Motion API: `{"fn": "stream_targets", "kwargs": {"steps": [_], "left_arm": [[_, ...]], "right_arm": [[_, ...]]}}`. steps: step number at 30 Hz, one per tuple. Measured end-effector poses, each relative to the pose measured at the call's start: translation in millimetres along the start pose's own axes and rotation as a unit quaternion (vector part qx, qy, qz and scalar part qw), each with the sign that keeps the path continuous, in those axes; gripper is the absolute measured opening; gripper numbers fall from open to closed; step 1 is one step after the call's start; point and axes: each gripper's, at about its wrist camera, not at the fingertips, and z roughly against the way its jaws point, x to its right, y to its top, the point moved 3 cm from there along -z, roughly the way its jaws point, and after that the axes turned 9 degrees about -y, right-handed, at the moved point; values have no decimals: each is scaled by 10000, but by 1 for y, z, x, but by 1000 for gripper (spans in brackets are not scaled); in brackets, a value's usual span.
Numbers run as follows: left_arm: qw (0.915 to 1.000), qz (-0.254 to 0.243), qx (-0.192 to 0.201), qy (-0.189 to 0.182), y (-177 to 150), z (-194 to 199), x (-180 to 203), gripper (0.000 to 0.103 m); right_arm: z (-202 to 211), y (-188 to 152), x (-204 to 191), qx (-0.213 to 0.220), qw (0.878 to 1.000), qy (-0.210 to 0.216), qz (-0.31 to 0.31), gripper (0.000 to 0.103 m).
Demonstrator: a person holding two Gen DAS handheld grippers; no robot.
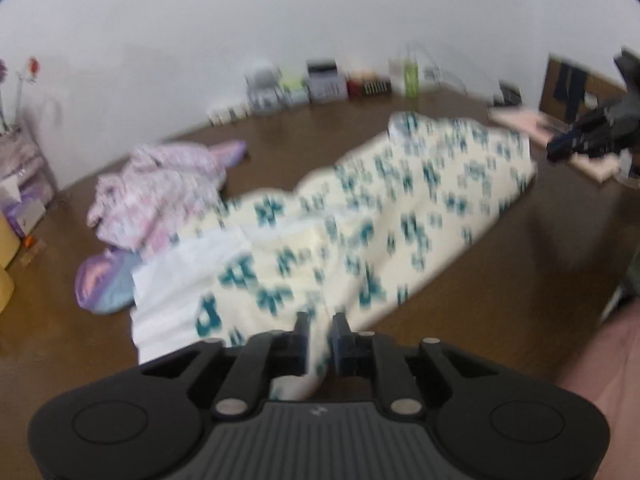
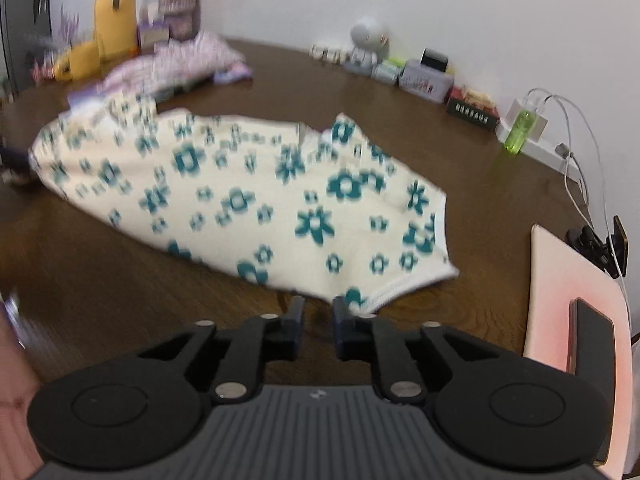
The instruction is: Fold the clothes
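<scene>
Two grippers work the floral garment (image 2: 248, 196) spread mid-frame on the table (image 2: 400, 92): the left gripper (image 1: 320, 332) pinches its near edge, while the right gripper (image 2: 318, 312) hangs unclenched beside the hem. A fold seems underway; next, the right should probably grasp that hem.

No legible text in either view. Small dark box (image 2: 474, 114) at the back of the counter (image 2: 120, 280) carries a row of pale characters, too blurred to read. Grey tin (image 2: 426, 82) beside it shows reddish markings, unreadable. Small pale emblem on each tool body, no lettering made out.
</scene>
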Motion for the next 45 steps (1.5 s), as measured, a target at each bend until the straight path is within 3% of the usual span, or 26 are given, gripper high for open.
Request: {"fn": "stream_targets", "kwargs": {"steps": [1,2,3,7,11,15,17,19,21,23,24,25,30,35,37,39,45], "left_arm": [[9999,42,124,39,6,3,-3,31],[9997,64,201,123,13,4,-6,49],[9995,58,232,220,17,4,-7,57],[9995,-137,-45,274,29,-12,-17,58],[9989,-137,-435,124,24,-34,-26,58],[9981,-91,-603,-41,17,-46,-30,58],[9979,-87,-625,-124,14,-48,-30,57],[9978,-111,-608,-229,15,-47,-28,58],[9976,-142,-578,-349,16,-43,-24,58],[9973,-281,-579,-359,16,-41,-21,58],[9971,-322,-611,-305,17,-42,-22,58],[9971,-332,-661,-175,17,-45,-24,58],[9984,-140,-548,43,29,-50,-43,58],[9958,-326,-854,-97,38,-72,-46,57],[9937,-370,-1051,-141,36,-79,-44,47],[9925,-396,-1153,-74,34,-80,-41,14],[9971,-138,-739,154,27,-44,-33,6]], "right_arm": [[2,5,2,90,9999,8,-44,38],[3,11,5,173,9998,-2,-46,44],[1,18,8,235,9997,-32,-14,49],[-29,49,21,156,9995,39,261,61],[-74,79,26,-197,9971,341,648,61],[-114,94,28,-709,9899,927,805,62],[-120,93,27,-831,9863,1148,839,58],[-114,90,24,-800,9844,1292,890,41],[-108,88,22,-768,9821,1437,941,38],[-102,85,20,-732,9805,1537,986,30],[-99,83,19,-702,9809,1517,998,18],[-96,82,19,-672,9816,1483,999,12],[-79,78,18,-362,9855,1244,1092,5],[-63,74,6,-123,9876,837,1320,4],[-57,72,3,-52,9891,634,1325,4],[-50,69,0,20,9905,417,1310,4],[-28,56,1,248,9940,-16,1068,4]]}}
